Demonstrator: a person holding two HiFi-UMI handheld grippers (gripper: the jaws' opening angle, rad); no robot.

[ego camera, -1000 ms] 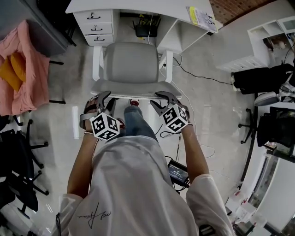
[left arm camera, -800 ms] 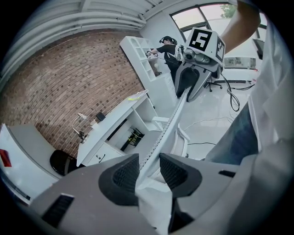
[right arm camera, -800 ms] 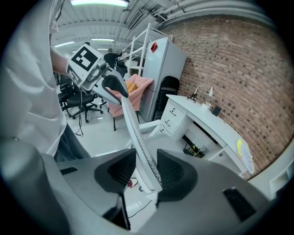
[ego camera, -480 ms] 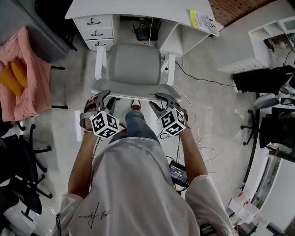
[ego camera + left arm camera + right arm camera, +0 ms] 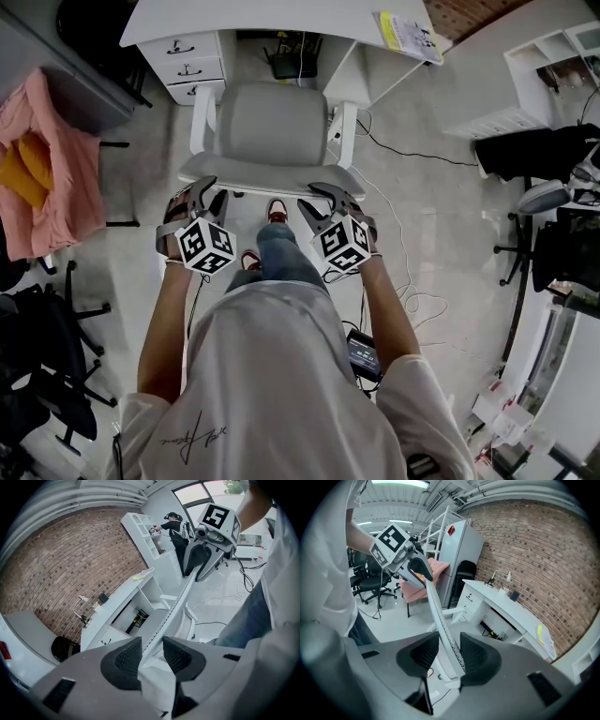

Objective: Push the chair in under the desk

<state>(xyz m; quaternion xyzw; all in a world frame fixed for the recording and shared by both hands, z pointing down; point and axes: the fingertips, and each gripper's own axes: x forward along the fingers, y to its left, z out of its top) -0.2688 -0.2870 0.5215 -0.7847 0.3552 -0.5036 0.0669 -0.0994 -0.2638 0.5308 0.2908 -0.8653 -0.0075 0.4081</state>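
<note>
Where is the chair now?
Head view, upper centre: the chair faces the white desk, its backrest top gripped by the left gripper and right gripper.

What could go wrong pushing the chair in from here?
Left armrest of the chair sits close to the drawer unit; a skewed push could jam it.
Cable lies on the floor by its right side and may snag.
Left gripper and right gripper clamp only the backrest's thin top edge; they could slip.
</note>
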